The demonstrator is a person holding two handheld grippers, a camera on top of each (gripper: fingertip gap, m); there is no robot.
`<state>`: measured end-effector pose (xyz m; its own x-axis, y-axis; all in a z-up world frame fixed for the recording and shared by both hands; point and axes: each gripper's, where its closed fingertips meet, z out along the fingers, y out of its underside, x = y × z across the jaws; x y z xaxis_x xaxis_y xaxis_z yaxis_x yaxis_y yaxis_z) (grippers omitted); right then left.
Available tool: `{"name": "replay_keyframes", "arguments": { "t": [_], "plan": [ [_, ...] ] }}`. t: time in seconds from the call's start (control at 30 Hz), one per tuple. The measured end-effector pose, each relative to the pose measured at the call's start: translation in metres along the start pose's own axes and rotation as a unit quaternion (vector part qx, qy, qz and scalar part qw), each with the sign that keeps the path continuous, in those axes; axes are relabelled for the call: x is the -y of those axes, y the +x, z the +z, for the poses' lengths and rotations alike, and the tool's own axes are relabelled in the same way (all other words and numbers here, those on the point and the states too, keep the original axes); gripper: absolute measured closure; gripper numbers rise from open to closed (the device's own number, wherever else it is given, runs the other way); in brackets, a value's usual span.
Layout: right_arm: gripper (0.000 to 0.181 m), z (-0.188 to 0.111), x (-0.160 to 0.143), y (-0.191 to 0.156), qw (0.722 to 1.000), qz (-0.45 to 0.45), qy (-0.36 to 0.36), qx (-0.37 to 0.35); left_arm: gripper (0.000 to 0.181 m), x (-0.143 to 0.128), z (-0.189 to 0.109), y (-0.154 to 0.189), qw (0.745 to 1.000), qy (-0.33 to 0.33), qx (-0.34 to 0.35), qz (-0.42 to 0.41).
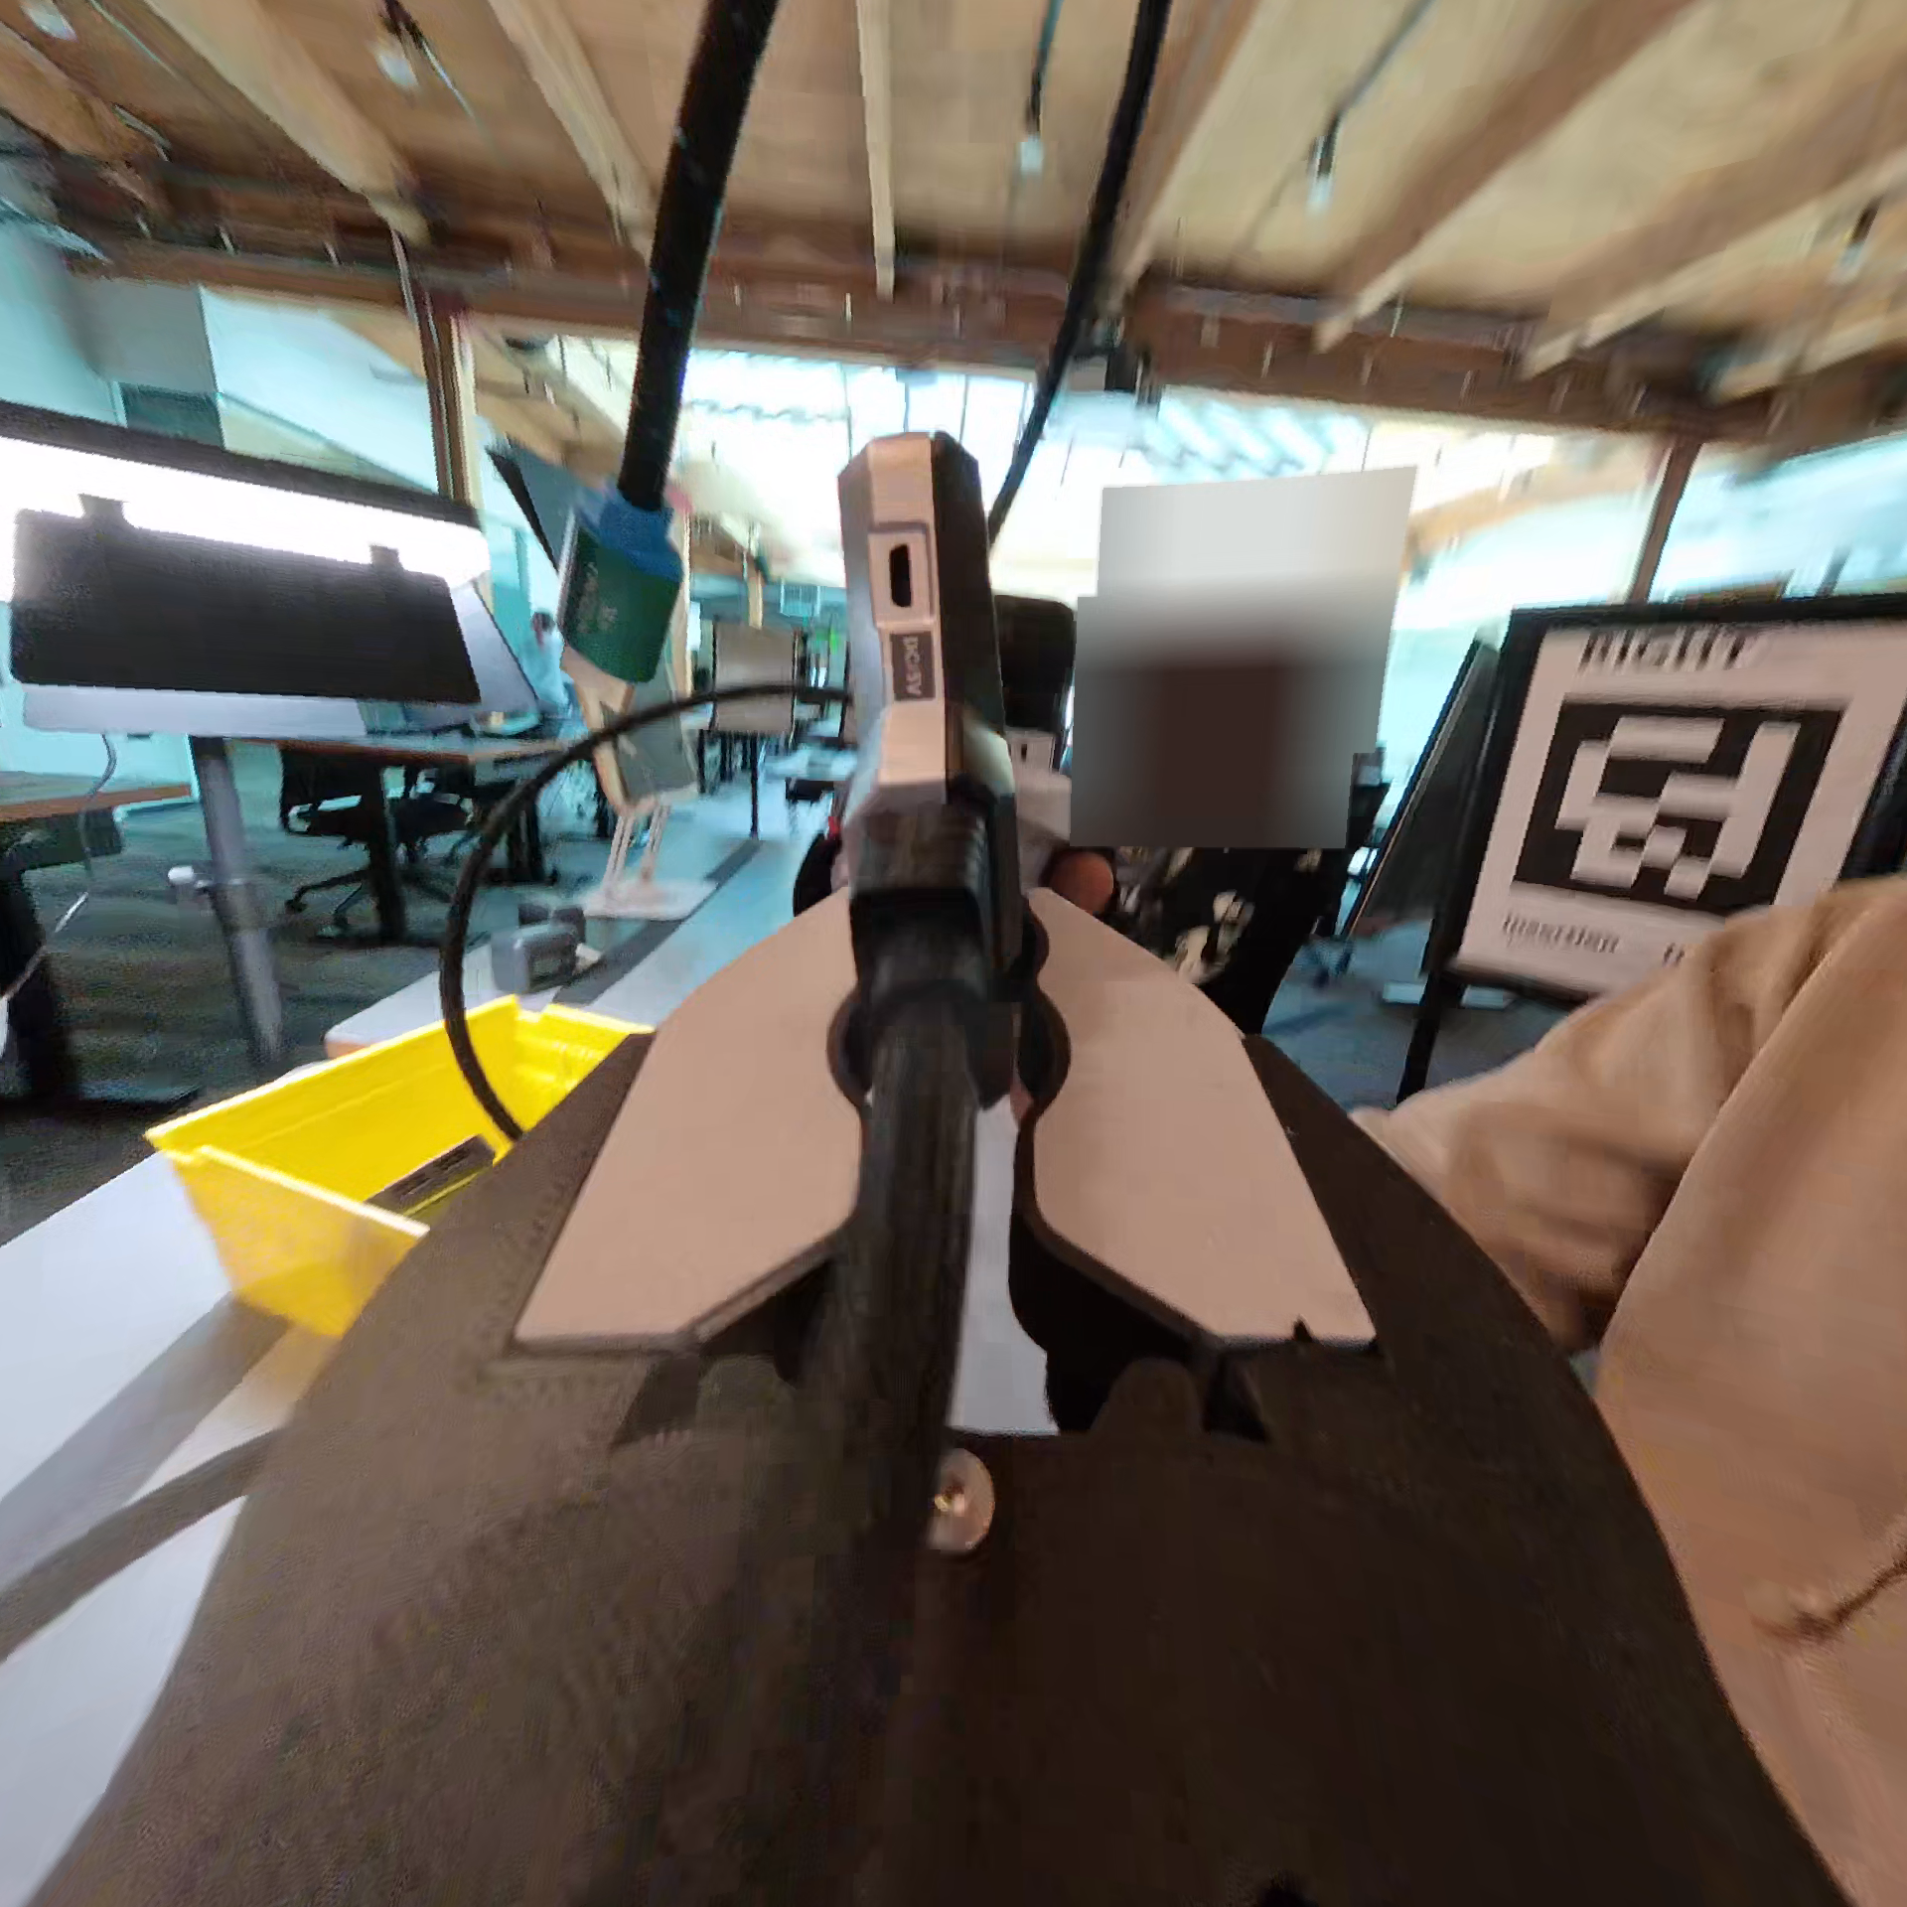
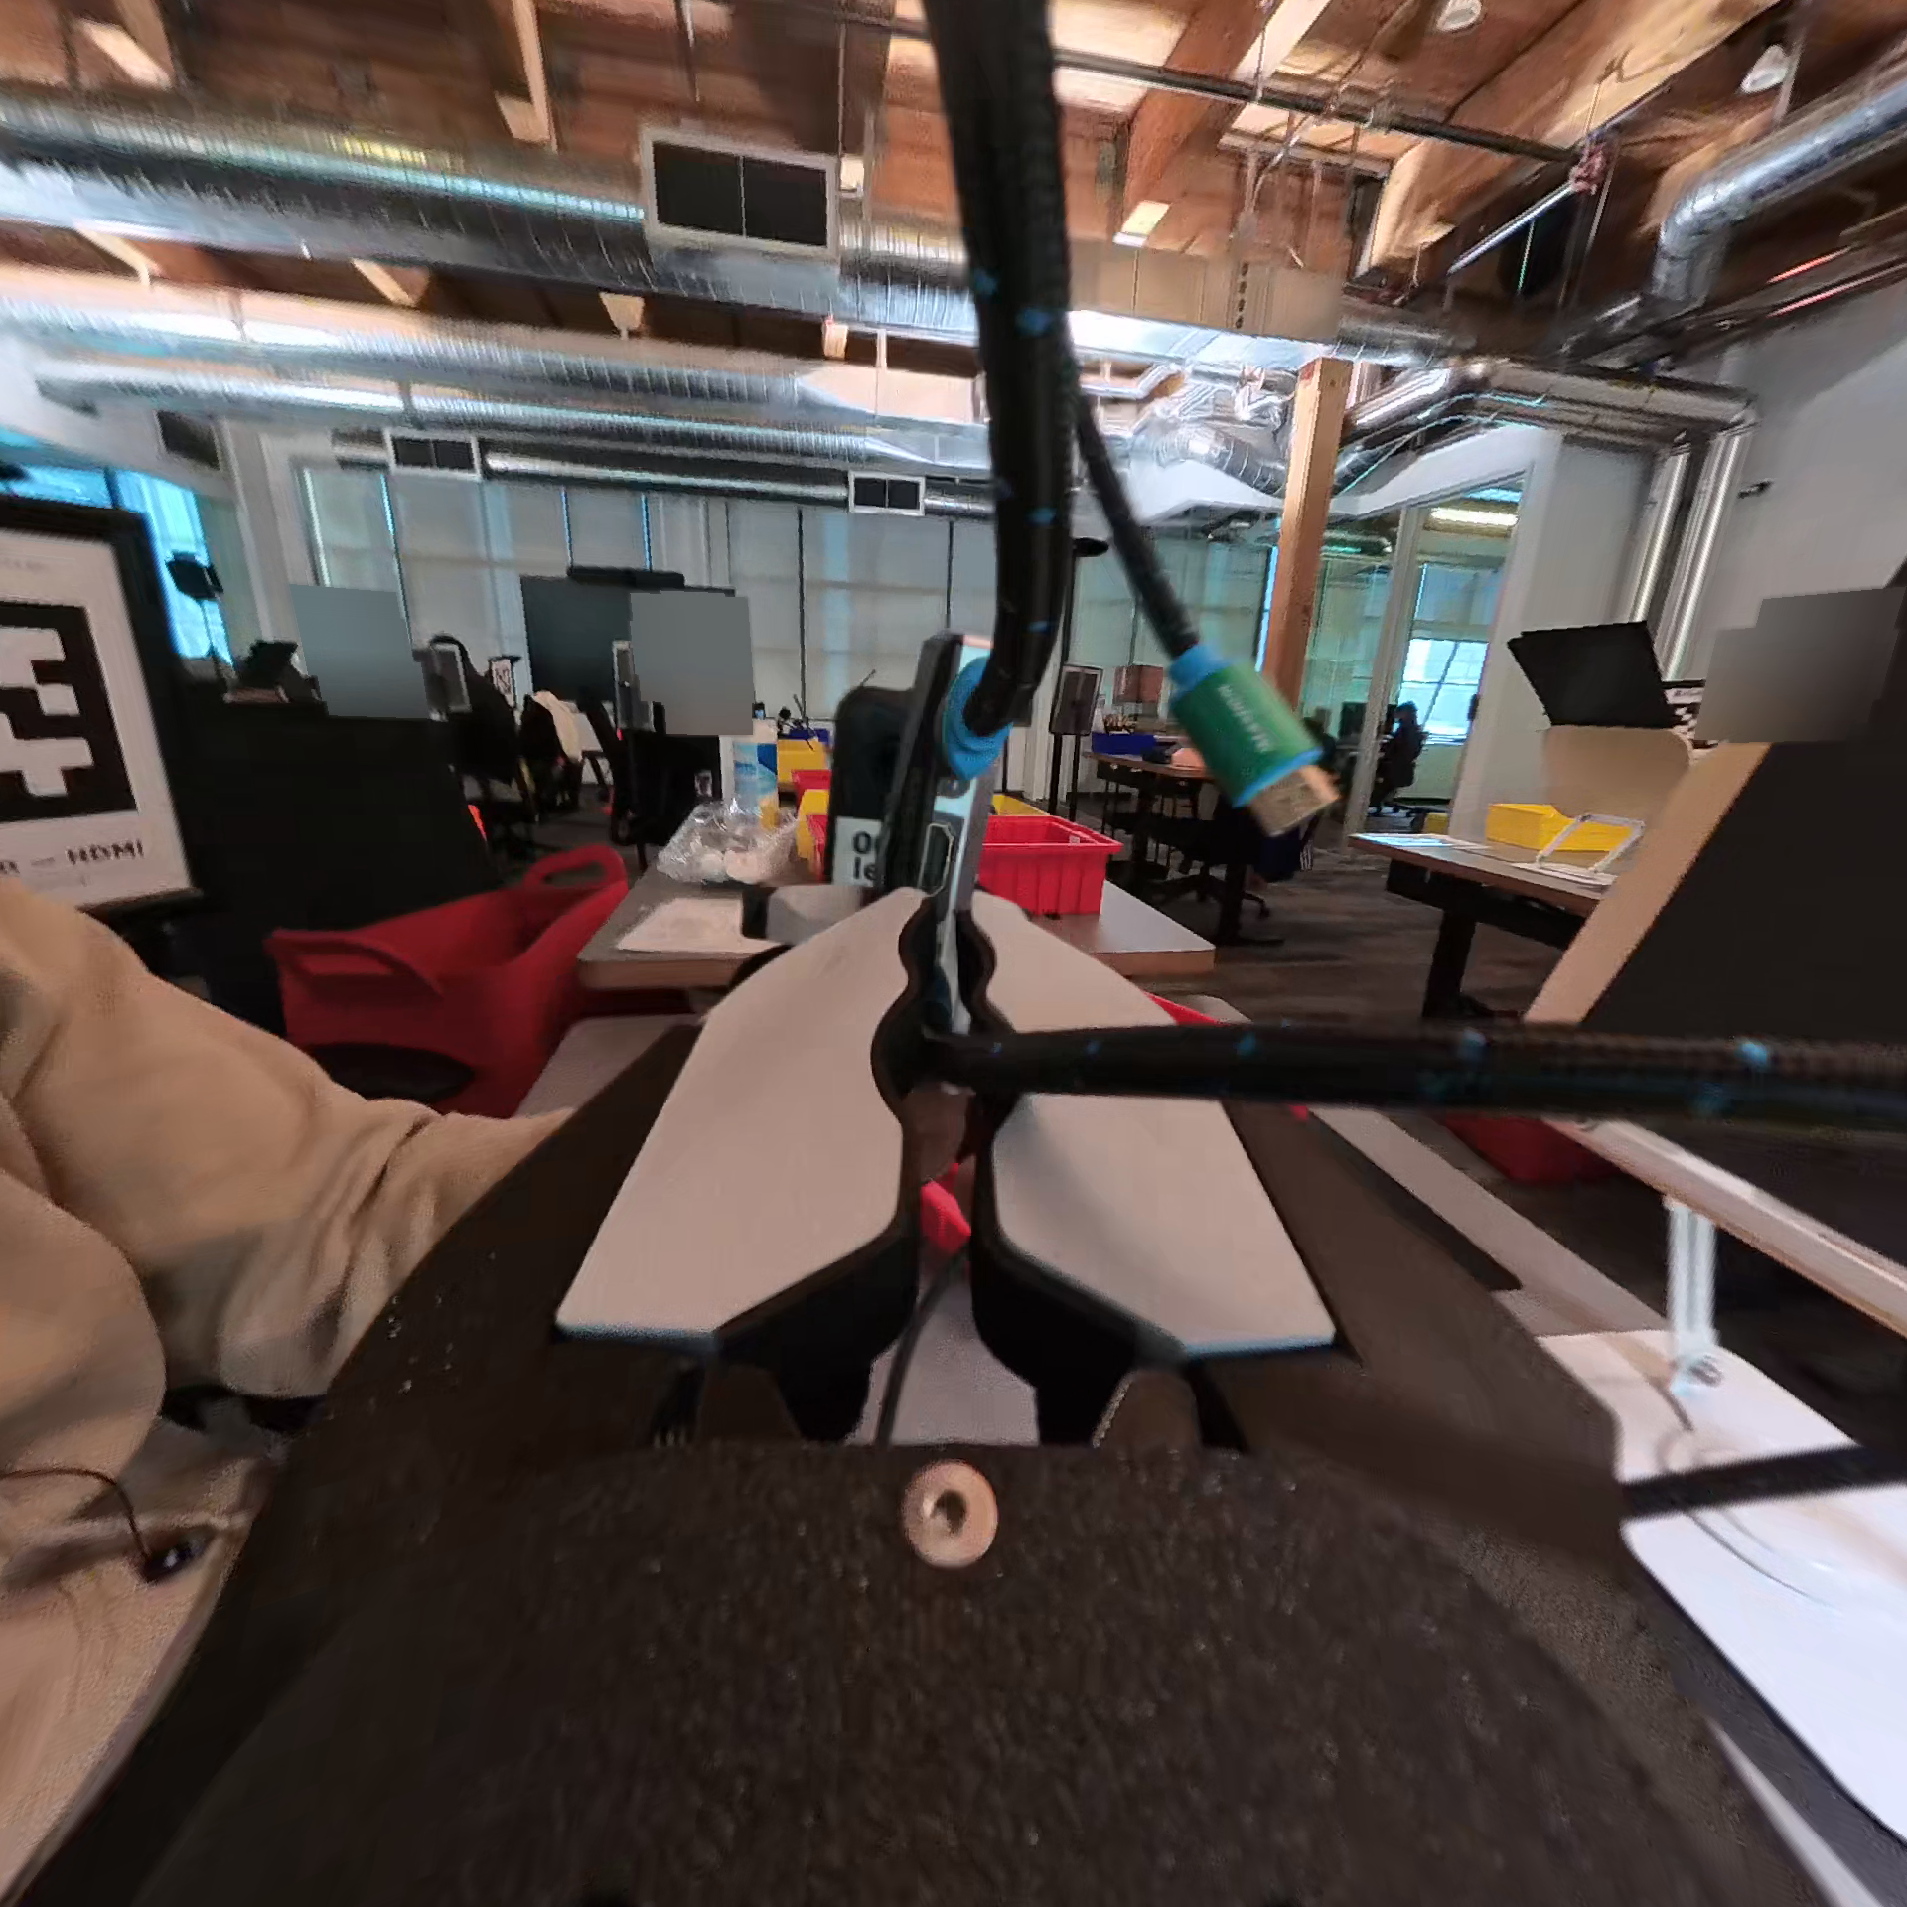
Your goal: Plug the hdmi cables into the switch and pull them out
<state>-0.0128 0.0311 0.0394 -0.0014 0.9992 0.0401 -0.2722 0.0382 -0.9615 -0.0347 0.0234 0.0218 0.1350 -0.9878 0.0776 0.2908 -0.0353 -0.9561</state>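
Timber ceiling beams (image 2: 1228, 134), silver ducts (image 2: 310, 175), office desks (image 2: 1486, 867), bright windows (image 2: 578, 547)

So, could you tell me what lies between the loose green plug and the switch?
Mostly open air: in the left wrist view the green plug hangs left of the switch, with only a thin black wire arcing through the gap.

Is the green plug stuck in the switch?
No. The green plug hangs free in the air, right of the switch, touching nothing.
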Motion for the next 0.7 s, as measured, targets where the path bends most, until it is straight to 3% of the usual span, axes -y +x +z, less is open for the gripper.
{"name": "replay_keyframes", "arguments": {
  "t": [0.07, 0.6, 0.7],
  "plan": [
    [0.178, -0.008, 0.002, -0.001, 1.0, -0.013, 0.0, 0.004, 0.157, -0.008, 0.005, 0.004, 0.999, -0.031, 0.004, 0.024],
    [0.168, -0.002, -0.009, 0.006, 1.0, 0.027, 0.005, -0.008, 0.159, 0.002, -0.007, -0.002, 0.999, -0.002, 0.018, 0.031],
    [0.149, -0.004, -0.01, -0.006, 0.997, 0.055, -0.001, 0.048, 0.159, 0.002, -0.007, -0.003, 1.0, 0.004, 0.015, 0.024]
  ]
}}
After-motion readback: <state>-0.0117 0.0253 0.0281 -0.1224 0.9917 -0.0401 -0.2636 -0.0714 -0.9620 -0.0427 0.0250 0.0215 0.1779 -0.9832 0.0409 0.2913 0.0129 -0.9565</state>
